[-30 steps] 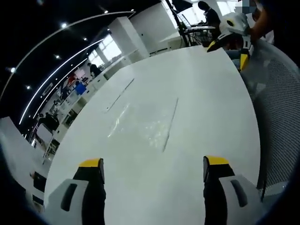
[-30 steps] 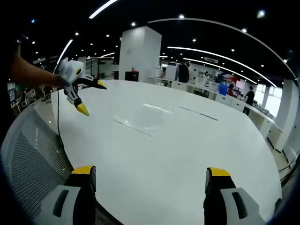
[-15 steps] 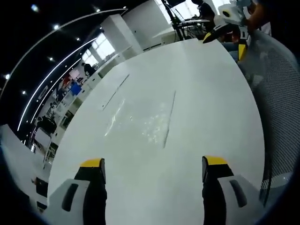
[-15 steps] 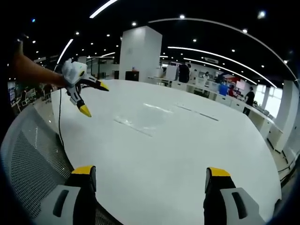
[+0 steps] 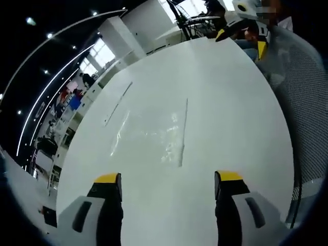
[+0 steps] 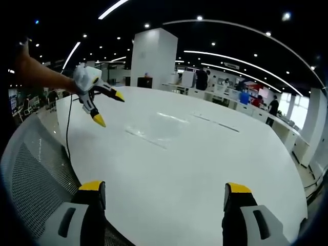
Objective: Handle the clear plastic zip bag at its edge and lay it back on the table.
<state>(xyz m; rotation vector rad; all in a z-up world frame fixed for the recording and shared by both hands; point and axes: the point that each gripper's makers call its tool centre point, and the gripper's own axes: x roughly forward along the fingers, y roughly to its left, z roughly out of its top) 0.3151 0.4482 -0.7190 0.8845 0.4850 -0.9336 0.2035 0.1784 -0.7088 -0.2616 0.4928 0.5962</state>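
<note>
Closer now than a second ago, the left tool (image 6: 102,105) in the right gripper view has drifted from the 10 o'clock edge toward the bag, its yellow-tipped jaws spread apart above the counter. Largest of all is the white counter (image 6: 195,164), a broad rounded top that runs from the near rim out toward a white column (image 6: 152,57) at 12 o'clock. A grey mesh chair back (image 6: 36,174) curves along the counter's edge at 8 o'clock in the right gripper view, and at 3 o'clock in the left gripper view. The clear plastic zip bag (image 5: 154,134) lies flat on the counter, just ahead of the left tool (image 5: 166,179), whose jaws stand wide apart with nothing between them; its zip edge shows as a straight line toward 1 o'clock. In the right gripper view the bag (image 6: 156,130) sits near the middle, toward 11 o'clock. The right tool (image 6: 164,192) also has its jaws apart and bare, well short of the bag; in the left gripper view it (image 5: 245,28) hangs at 1 o'clock by the chair.
</note>
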